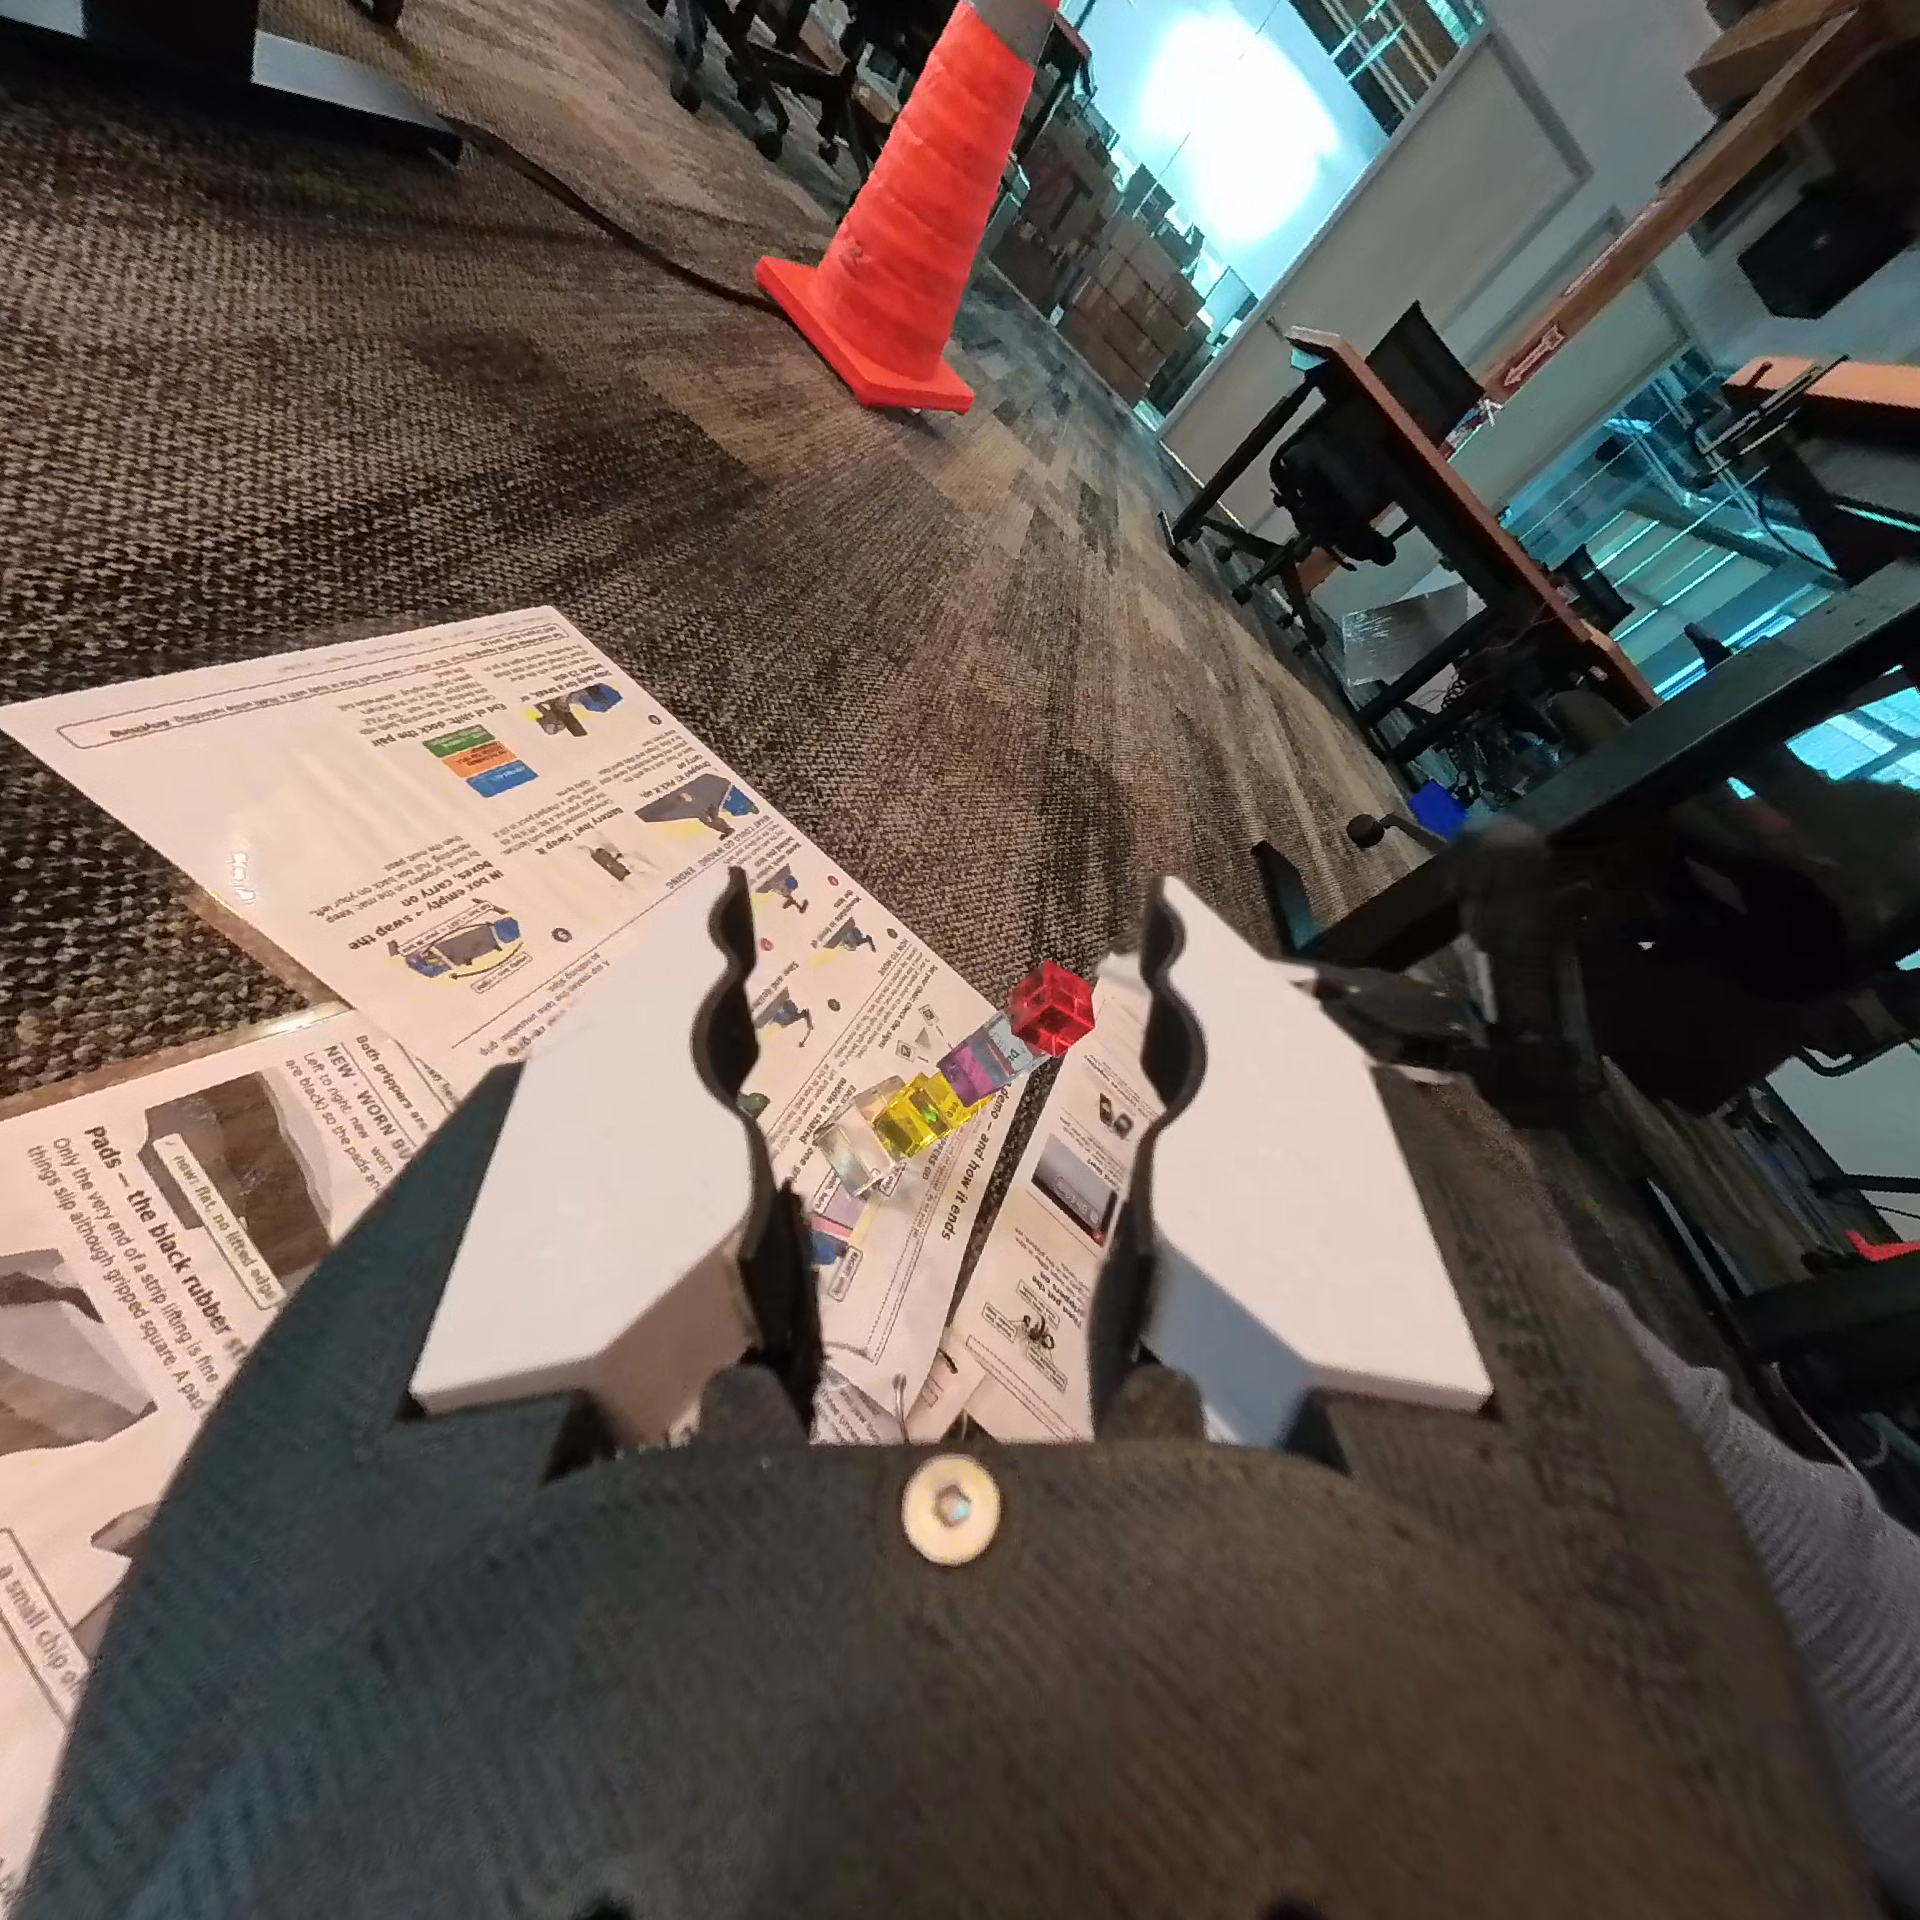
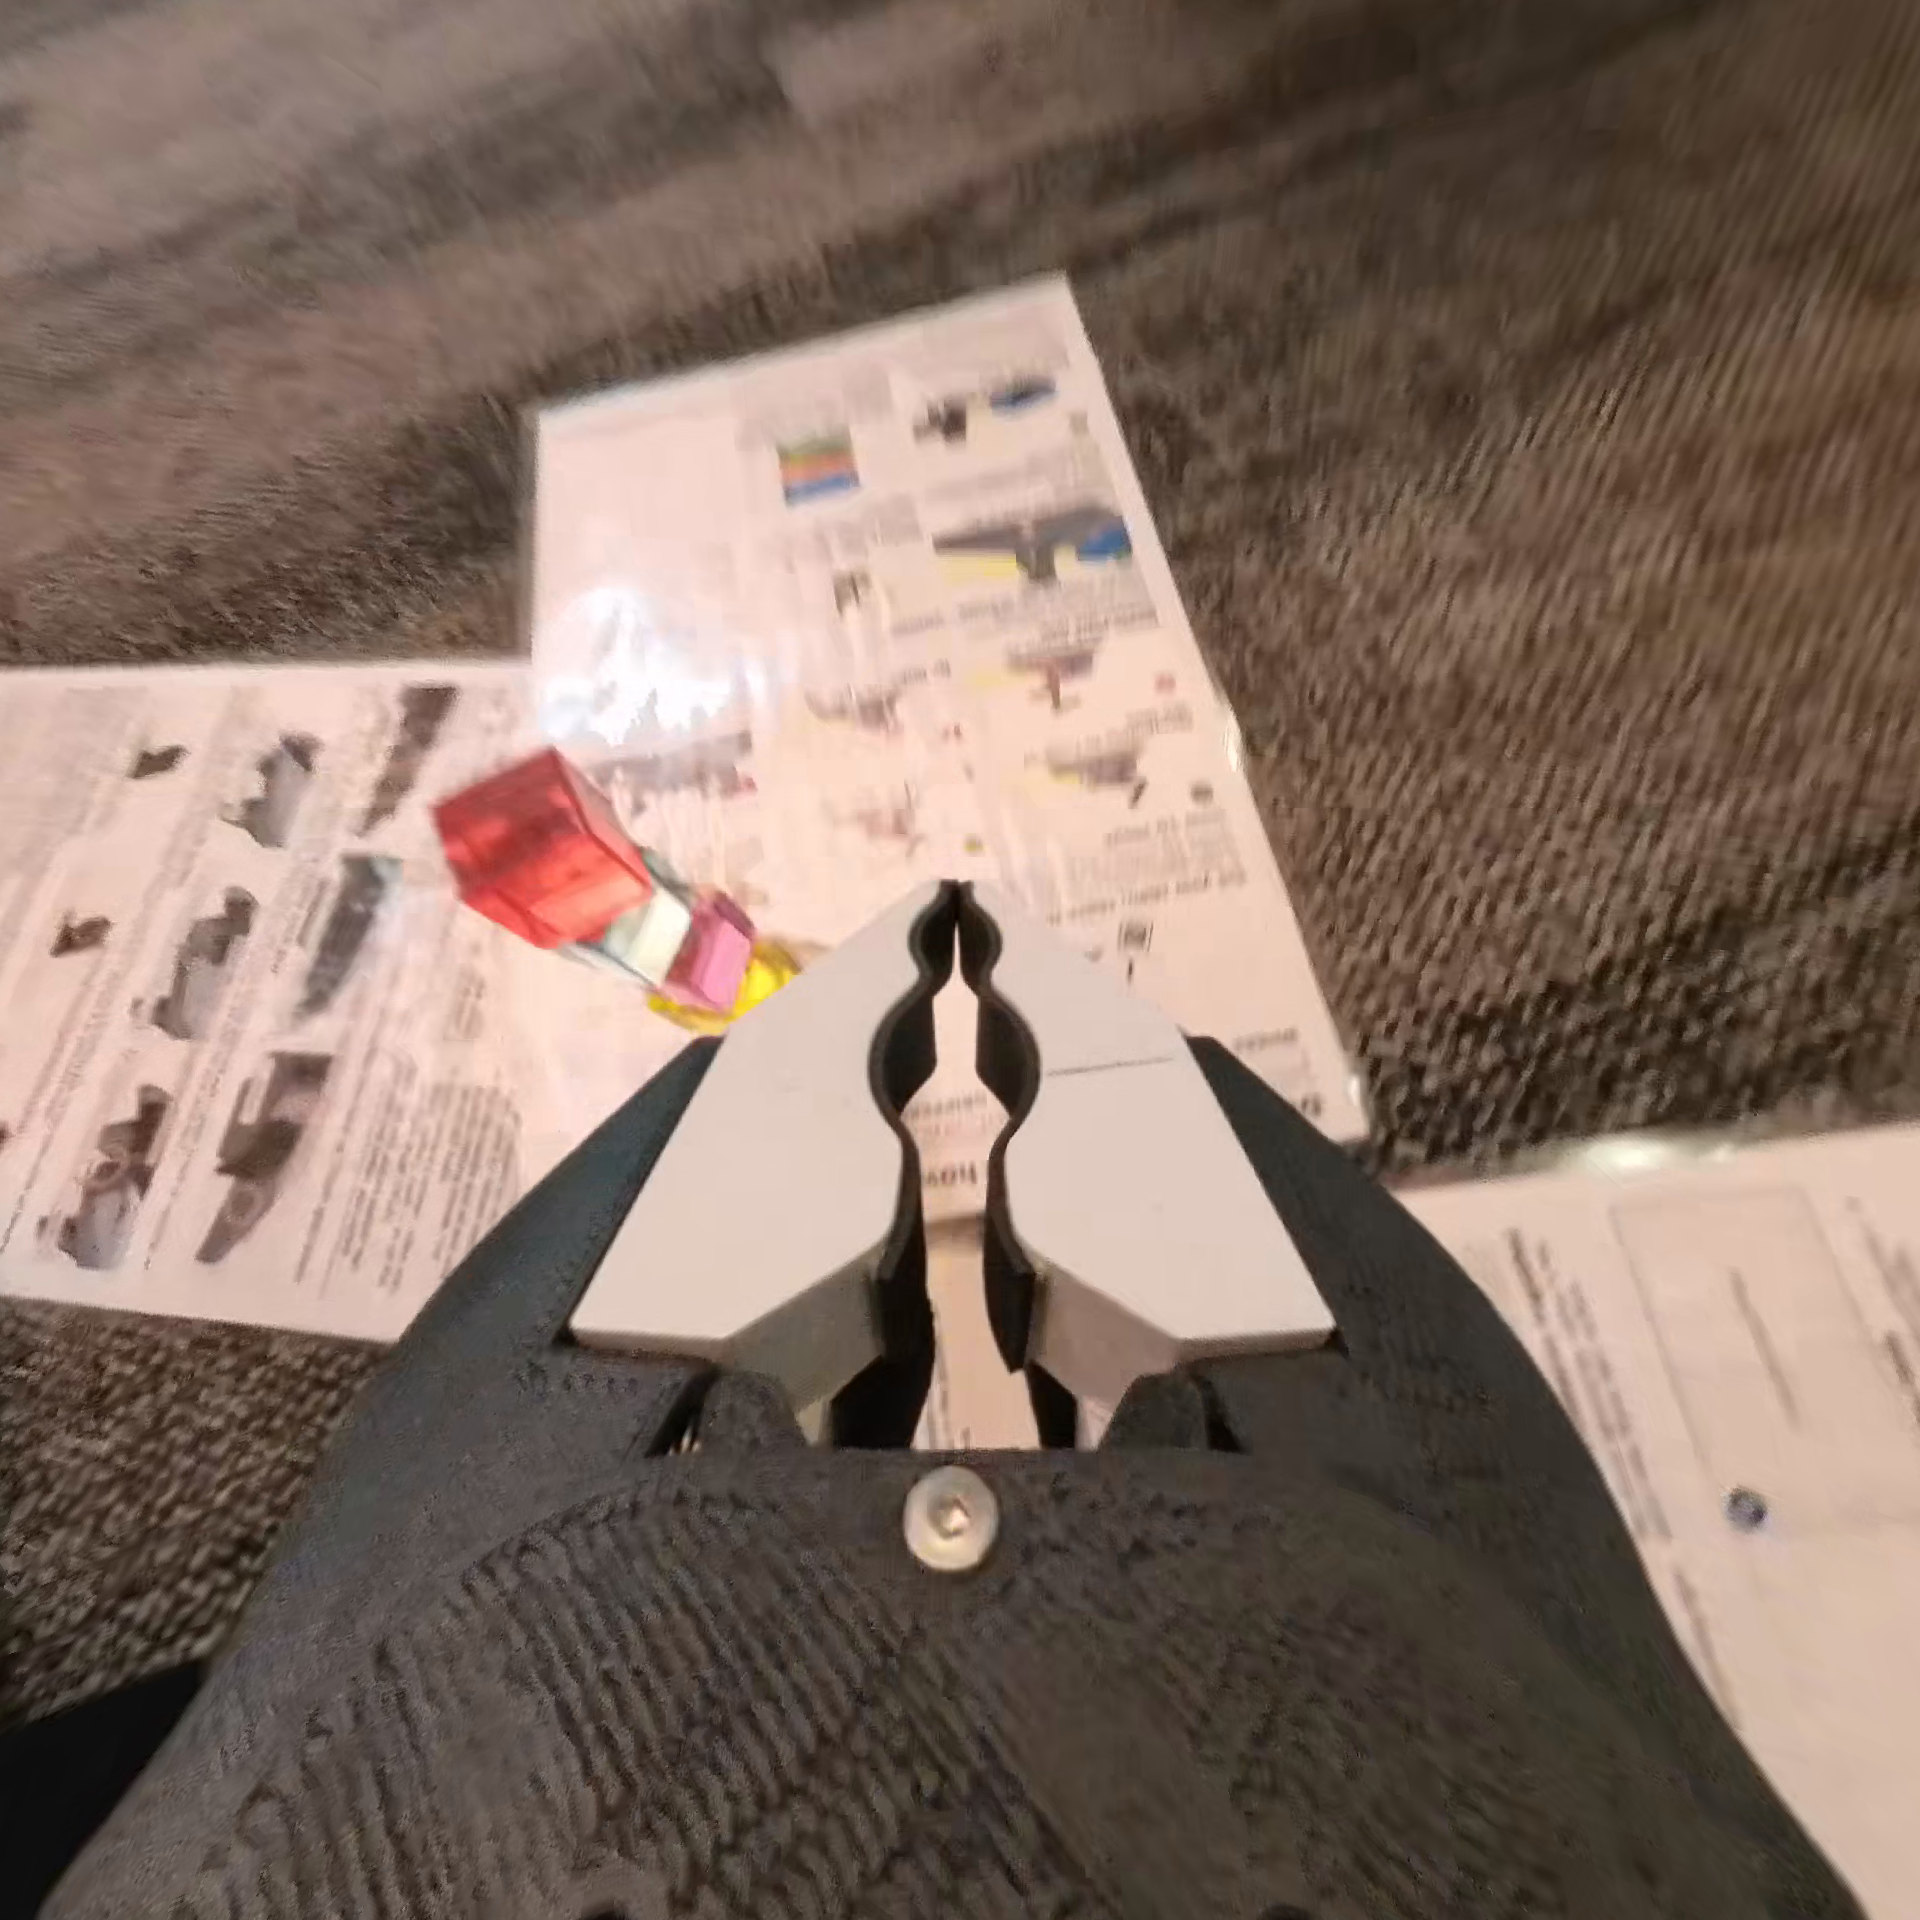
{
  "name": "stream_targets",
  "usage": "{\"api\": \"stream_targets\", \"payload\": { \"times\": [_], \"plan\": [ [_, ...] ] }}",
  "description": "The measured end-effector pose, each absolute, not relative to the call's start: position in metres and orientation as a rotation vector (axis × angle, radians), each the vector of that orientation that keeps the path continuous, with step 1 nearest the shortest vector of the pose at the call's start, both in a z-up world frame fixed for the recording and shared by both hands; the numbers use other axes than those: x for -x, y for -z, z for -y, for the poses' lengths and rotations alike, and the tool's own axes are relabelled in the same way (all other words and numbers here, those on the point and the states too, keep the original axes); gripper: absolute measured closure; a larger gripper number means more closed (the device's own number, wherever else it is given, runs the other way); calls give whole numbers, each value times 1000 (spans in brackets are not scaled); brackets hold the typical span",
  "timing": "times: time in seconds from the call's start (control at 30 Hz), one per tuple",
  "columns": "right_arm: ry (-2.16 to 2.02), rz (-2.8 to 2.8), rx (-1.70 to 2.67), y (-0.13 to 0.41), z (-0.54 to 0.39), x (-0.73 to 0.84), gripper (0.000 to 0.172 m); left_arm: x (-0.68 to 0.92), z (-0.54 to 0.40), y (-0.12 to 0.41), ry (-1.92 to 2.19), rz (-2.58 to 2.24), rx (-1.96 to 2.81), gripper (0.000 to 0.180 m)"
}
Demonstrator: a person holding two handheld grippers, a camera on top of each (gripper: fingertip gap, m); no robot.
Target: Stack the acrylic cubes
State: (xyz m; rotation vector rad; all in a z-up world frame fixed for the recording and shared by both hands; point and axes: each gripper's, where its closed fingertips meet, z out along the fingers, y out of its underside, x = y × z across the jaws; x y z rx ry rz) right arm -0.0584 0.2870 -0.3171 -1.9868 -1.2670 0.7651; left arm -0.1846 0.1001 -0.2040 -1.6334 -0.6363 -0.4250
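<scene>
In the left wrist view the left gripper (image 1: 940, 935) stands wide, nothing between its fingers; ahead on printed sheets (image 1: 416, 790) over carpet (image 1: 520, 416) rises a stack of translucent cubes (image 1: 935, 1101), red cube (image 1: 1051, 1006) on top. In the right wrist view the right gripper (image 2: 951, 891) is closed, pads meeting on air, just right of the stack.

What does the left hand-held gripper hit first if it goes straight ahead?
Probably the stack of translucent cubes, which stands between the open fingers of the left hand-held gripper on the printed sheets. The clear and yellow cubes are nearest; depth is uncertain.
</scene>
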Motion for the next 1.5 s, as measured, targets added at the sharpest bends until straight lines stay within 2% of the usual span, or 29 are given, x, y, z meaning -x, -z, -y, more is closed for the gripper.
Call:
{"api": "stream_targets", "payload": {
  "times": [0.2,0.43,0.57,0.73,1.27,1.5],
  "plan": [
    [-675,1321,2202,392,-267,57,172,187,-99,205,421,648,1629,107],
    [-605,1178,2230,421,-273,62,172,189,-99,206,418,652,1627,108],
    [-670,1187,2189,422,-264,74,172,191,-98,206,410,656,1628,108],
    [-1081,1630,1949,404,-192,102,172,203,-93,205,388,683,1606,109],
    [-912,1917,1823,402,-185,79,172,244,-67,189,335,791,1466,110],
    [-864,1823,1834,400,-203,77,169,284,-27,158,235,853,1303,110]
  ]
}}
